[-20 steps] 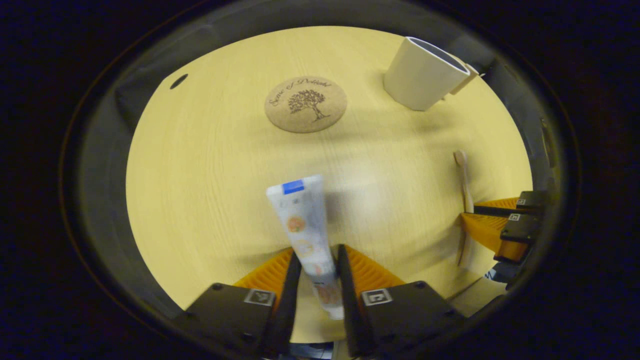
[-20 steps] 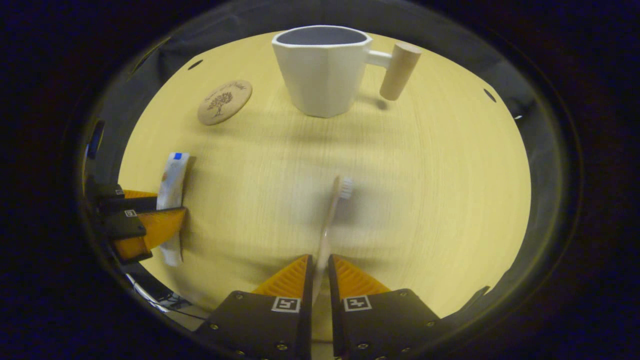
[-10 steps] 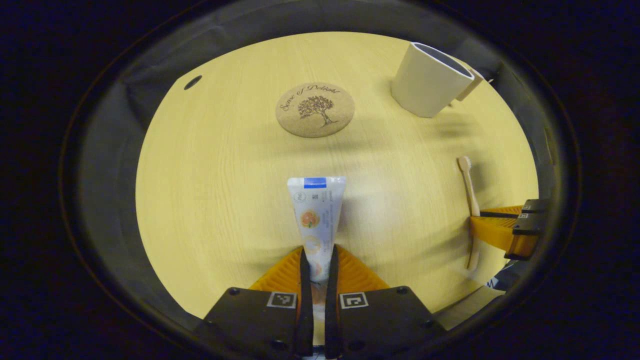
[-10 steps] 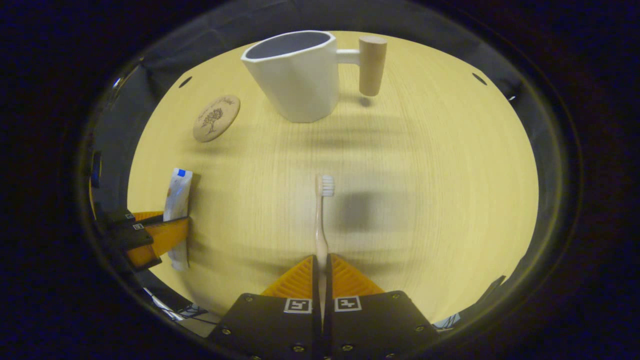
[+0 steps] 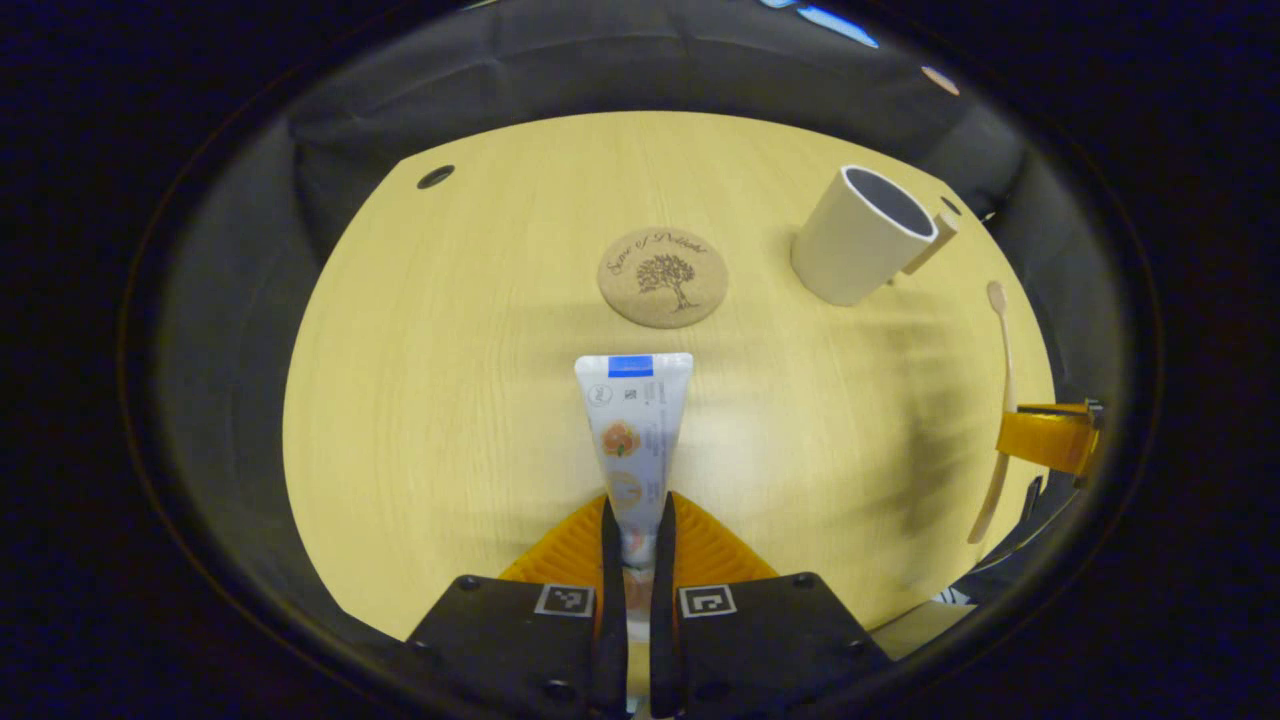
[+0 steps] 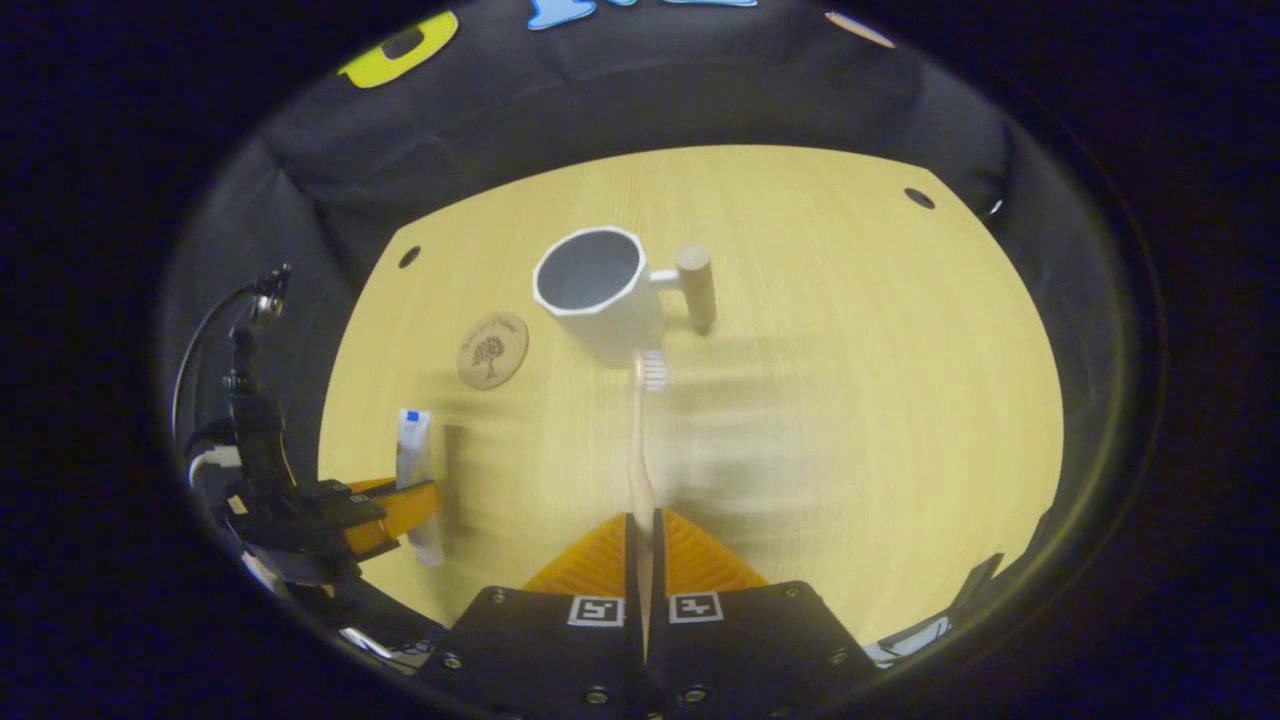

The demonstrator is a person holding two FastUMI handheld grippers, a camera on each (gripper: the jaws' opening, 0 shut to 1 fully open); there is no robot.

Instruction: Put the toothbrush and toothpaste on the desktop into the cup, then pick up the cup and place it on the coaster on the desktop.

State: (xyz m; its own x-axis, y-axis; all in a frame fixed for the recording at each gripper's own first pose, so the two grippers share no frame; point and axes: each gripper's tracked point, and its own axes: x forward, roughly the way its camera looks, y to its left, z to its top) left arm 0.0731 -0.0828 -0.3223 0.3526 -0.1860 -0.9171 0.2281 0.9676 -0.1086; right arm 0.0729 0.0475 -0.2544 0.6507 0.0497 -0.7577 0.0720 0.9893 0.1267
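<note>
Left claw [image 5: 634, 520] is clamped on the lower end of the toothpaste [image 5: 632, 430], whose flat crimped end points to 12 o'clock above the tabletop [image 5: 430, 400]; right claw [image 6: 642, 530] is clamped on the handle of the toothbrush [image 6: 640, 440], bristles toward 12 o'clock, just short of the cup [image 6: 595, 285]. In the right gripper view the cup stands upright, empty, its handle at 3 o'clock, with the coaster [image 6: 492, 349] bare at its 8 o'clock.
</note>
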